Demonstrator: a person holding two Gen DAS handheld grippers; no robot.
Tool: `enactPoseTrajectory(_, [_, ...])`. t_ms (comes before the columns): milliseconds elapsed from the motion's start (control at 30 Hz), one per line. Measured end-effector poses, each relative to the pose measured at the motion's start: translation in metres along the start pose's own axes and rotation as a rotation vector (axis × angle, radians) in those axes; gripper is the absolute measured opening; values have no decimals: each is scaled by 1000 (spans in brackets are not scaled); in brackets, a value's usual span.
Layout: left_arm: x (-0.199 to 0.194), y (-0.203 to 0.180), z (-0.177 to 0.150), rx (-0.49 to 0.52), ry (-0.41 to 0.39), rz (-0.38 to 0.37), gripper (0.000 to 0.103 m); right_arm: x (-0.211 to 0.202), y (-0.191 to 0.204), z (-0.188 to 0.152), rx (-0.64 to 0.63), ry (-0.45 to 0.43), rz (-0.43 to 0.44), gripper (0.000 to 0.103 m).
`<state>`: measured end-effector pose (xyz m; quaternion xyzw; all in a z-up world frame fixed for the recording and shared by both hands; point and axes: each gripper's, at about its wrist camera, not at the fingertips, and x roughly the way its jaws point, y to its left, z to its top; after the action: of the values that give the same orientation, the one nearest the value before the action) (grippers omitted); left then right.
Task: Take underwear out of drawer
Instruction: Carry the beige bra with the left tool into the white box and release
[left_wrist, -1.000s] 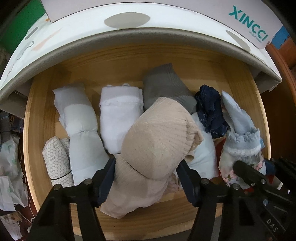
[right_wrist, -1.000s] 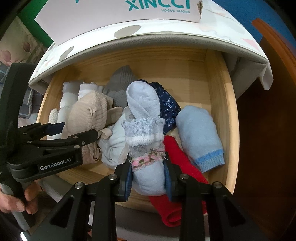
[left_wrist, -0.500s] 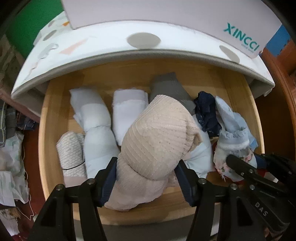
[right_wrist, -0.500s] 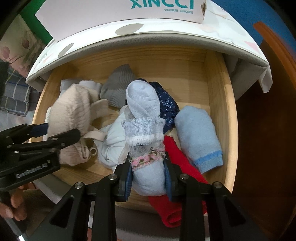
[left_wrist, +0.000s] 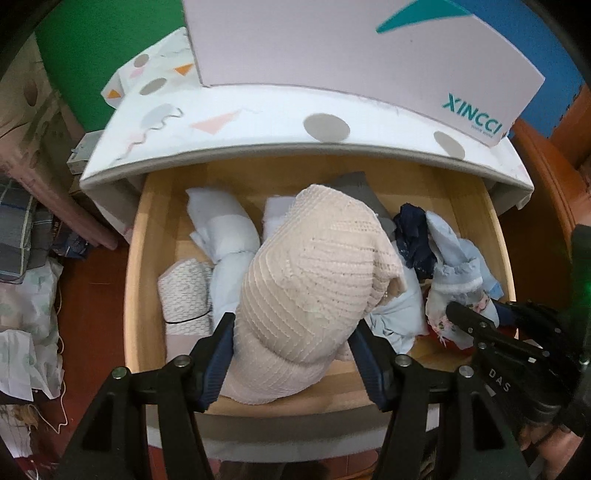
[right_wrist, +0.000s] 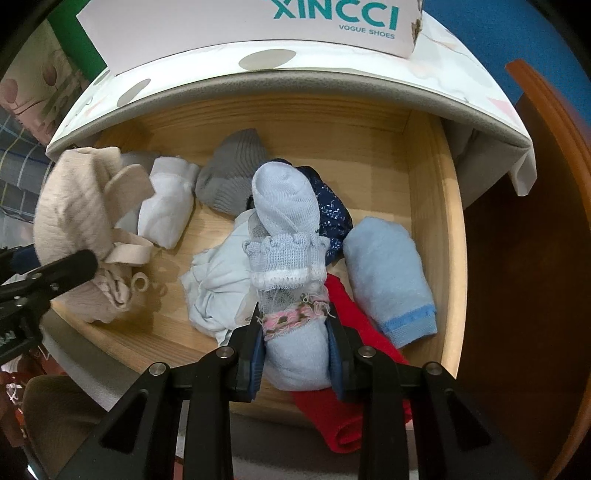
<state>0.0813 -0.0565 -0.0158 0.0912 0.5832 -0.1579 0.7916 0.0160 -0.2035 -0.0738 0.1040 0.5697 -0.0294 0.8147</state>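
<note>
Wooden drawer (right_wrist: 436, 206) hangs open under a white patterned top carrying a shoebox (left_wrist: 354, 51). Left gripper (left_wrist: 291, 354) is clamped on a beige knit bundle (left_wrist: 314, 280), raised over the drawer's front left. Right gripper (right_wrist: 295, 350) is clamped on a light-blue rolled pair (right_wrist: 284, 236) above a red garment (right_wrist: 347, 391) at the front edge.

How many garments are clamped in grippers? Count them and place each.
2. The beige knit garment is in the left gripper, at the drawer's left front. The pale blue frilled garment is in the right gripper, near the front middle.
</note>
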Motion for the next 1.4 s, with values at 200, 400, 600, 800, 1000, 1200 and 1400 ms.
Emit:
enactPoseTrajectory(200, [-28,11,1,-7,-38,14,62,0,0,-1,-3,0,-2,26])
enactPoseTrajectory(400, [-64,22,8,-11,-91,3,61,-1,-1,1,0,0,3,26])
enactPoseTrajectory(600, [-111,31,29,-10,-159,-42,61,-3,-5,1,4,2,9,26])
enactPoseTrajectory(800, [-177,35,74,5,-302,-37,61,-3,-6,3,5,4,18,26])
enactPoseTrajectory(1000, [-224,35,148,2,-429,-38,61,-5,-10,2,9,3,27,26])
enactPoseTrajectory(1200, [-203,18,223,30,-430,-44,61,-7,-14,2,13,2,35,26])
enactPoseTrajectory(1400, [-138,-8,257,100,-340,-9,61,-8,-18,2,22,4,56,27])
